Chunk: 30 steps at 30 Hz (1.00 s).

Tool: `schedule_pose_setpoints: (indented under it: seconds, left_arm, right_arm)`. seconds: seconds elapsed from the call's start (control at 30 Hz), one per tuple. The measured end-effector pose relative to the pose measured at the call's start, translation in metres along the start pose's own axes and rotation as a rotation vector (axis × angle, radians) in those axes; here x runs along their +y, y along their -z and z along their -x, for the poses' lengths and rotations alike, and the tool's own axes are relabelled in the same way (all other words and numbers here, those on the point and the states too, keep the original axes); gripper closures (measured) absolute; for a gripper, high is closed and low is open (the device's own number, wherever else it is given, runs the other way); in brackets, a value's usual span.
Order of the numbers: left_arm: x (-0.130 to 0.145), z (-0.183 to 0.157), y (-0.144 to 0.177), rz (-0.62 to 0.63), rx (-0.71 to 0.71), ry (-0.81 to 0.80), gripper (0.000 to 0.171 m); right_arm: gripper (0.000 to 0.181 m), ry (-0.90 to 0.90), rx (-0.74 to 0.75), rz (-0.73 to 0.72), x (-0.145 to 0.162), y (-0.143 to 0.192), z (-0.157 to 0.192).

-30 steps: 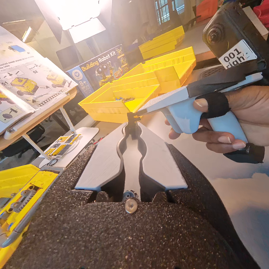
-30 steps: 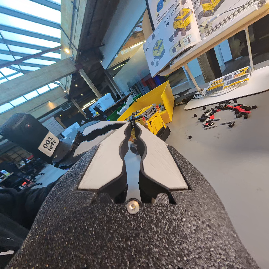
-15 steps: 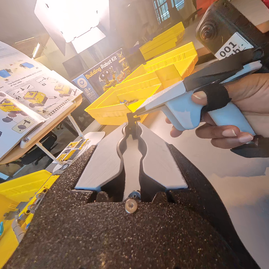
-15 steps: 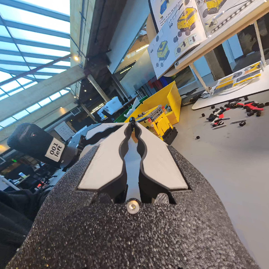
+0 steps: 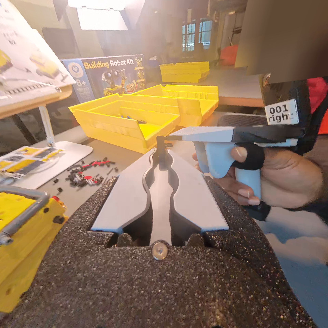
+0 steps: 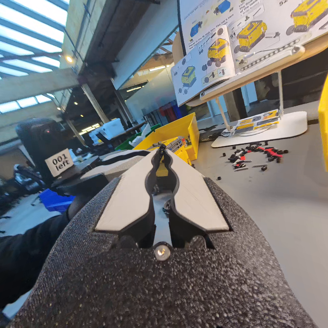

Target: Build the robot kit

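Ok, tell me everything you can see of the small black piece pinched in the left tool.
The small black piece is a slim, dark plastic connector standing upright between the left tool's closed tips, its lower end hidden between them. Near its top a short black pin sticks out sideways towards the right tool, whose tips meet it there. It is held in the air above the grey table, in front of the yellow bins. Finer detail is too small to tell.

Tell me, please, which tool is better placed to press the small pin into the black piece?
Right: the right tool is shut on the pin, level and end-on to the black piece, which the left tool clamps upright.
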<state>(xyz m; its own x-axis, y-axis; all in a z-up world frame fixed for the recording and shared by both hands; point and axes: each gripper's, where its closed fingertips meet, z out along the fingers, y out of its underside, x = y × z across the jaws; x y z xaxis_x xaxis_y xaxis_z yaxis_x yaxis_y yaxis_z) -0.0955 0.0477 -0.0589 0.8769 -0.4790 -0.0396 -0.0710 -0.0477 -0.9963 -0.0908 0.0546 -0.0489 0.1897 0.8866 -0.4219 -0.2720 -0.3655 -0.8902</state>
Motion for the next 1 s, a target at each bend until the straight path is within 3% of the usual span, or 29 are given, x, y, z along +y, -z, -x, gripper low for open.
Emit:
schedule_pose_setpoints:
  seconds: [0.13, 0.3, 0.4, 0.47, 0.77, 0.83, 1.0]
  left_arm:
    - [0.0001, 0.0016, 0.0006, -0.013, 0.019, 0.073, 0.167]
    - [0.0026, 0.0004, -0.0019, 0.006, 0.014, 0.079, 0.167]
    - [0.0032, 0.0017, -0.0036, 0.009, 0.043, 0.197, 0.167]
    - [0.005, 0.0027, -0.004, 0.009, 0.066, 0.264, 0.167]
    - [0.0063, 0.0023, 0.0013, 0.01, 0.114, 0.275, 0.167]
    - [0.0067, 0.0023, 0.0017, 0.017, 0.099, 0.224, 0.167]
    - [0.002, 0.0007, 0.0017, 0.008, 0.008, 0.031, 0.166]
  right_arm:
    - [0.178, 0.192, 0.048, 0.039, 0.0014, -0.0022, 0.0007]
    - [0.178, 0.297, 0.087, 0.043, 0.0003, -0.0015, -0.0012]
    - [0.177, 0.417, 0.12, 0.05, -0.0008, -0.0018, -0.0032]
    - [0.177, 0.44, 0.113, 0.072, 0.0006, -0.003, -0.0046]
    - [0.177, 0.588, 0.076, 0.154, 0.0043, -0.0049, -0.0008]
    - [0.177, 0.591, 0.07, 0.165, 0.0054, -0.0051, -0.0011]
    - [0.177, 0.32, 0.047, 0.083, 0.0015, -0.0052, 0.0034]
